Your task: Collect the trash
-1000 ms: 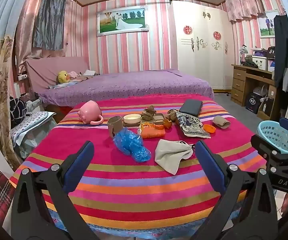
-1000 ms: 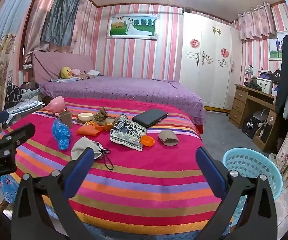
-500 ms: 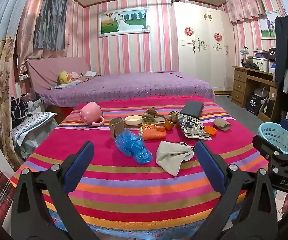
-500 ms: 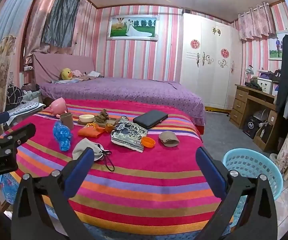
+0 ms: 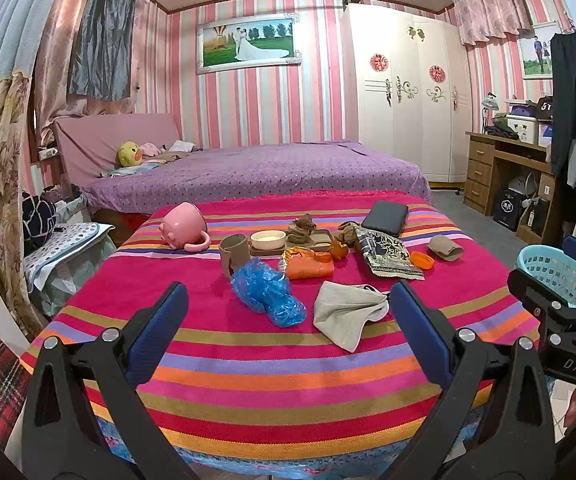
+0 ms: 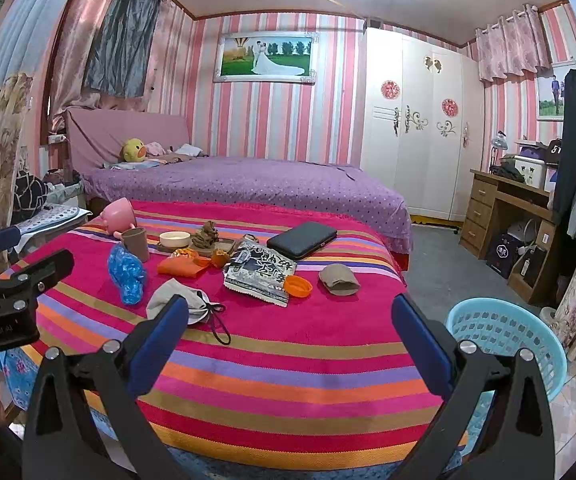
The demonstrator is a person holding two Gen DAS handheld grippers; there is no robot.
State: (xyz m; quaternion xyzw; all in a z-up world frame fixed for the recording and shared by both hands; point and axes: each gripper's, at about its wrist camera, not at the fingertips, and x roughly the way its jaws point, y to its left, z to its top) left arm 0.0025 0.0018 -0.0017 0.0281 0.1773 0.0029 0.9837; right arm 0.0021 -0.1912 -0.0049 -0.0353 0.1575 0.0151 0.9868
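Striped-wall bedroom; counter (image 5: 248, 360) under a striped cloth. Left gripper (image 5: 288, 328) and right gripper (image 6: 289, 330) both spread wide, empty, level, poised off the near edge. Nearest, mid-counter: blue plastic bag (image 5: 266, 290), grey mask (image 5: 345, 312), orange wrapper (image 5: 309, 266). Basket (image 6: 503, 340) beside the right edge, apparently empty; judged: collection not begun.

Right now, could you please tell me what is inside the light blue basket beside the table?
The basket shows only bare lattice wall and inner rim; no trash is visible. Its bottom is hidden by the near rim and the right tool.
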